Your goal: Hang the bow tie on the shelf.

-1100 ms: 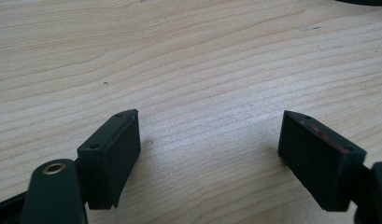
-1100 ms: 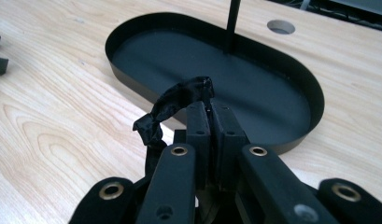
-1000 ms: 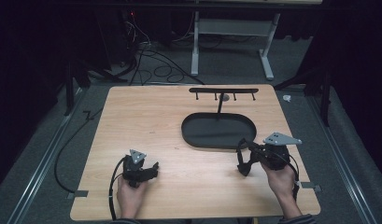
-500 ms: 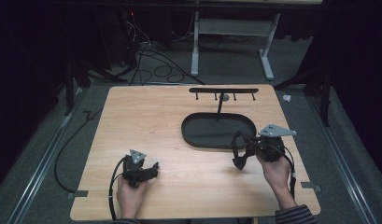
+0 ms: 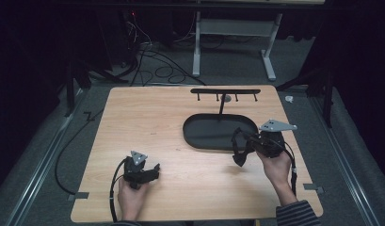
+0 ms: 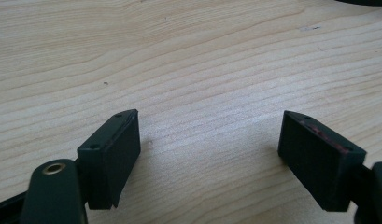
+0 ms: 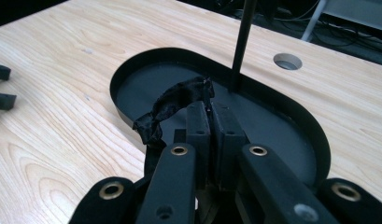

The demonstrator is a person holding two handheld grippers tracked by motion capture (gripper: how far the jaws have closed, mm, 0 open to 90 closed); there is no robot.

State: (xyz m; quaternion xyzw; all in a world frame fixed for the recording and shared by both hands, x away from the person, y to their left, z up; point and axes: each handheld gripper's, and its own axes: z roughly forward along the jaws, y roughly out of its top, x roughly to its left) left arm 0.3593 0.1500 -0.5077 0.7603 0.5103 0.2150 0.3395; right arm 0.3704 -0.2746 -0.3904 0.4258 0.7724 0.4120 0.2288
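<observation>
A black oval tray (image 5: 196, 139) sits on the wooden table (image 5: 148, 117), with a thin post (image 5: 222, 107) rising to a bar of hooks (image 5: 225, 91). My right gripper (image 5: 245, 142) hovers over the tray's near right rim, shut on a crumpled black fabric loop (image 5: 238, 151) that hangs from its tips. In the right gripper view the jaws (image 7: 210, 109) are pressed together on the loop (image 7: 166, 108), in front of the tray (image 7: 291, 109) and the post (image 7: 242, 37). My left gripper (image 5: 154, 170) rests low at the front left, open and holding nothing (image 6: 209, 135).
A round hole (image 7: 287, 61) pierces the tabletop beyond the tray. Cables and a white desk frame (image 5: 232, 28) lie on the floor behind the table. Bare wood (image 6: 179, 56) spreads ahead of the left gripper.
My right gripper, with the fabric loop in it, has moved away from the front edge and slightly left, up to the tray's rim. The left hand has stayed put.
</observation>
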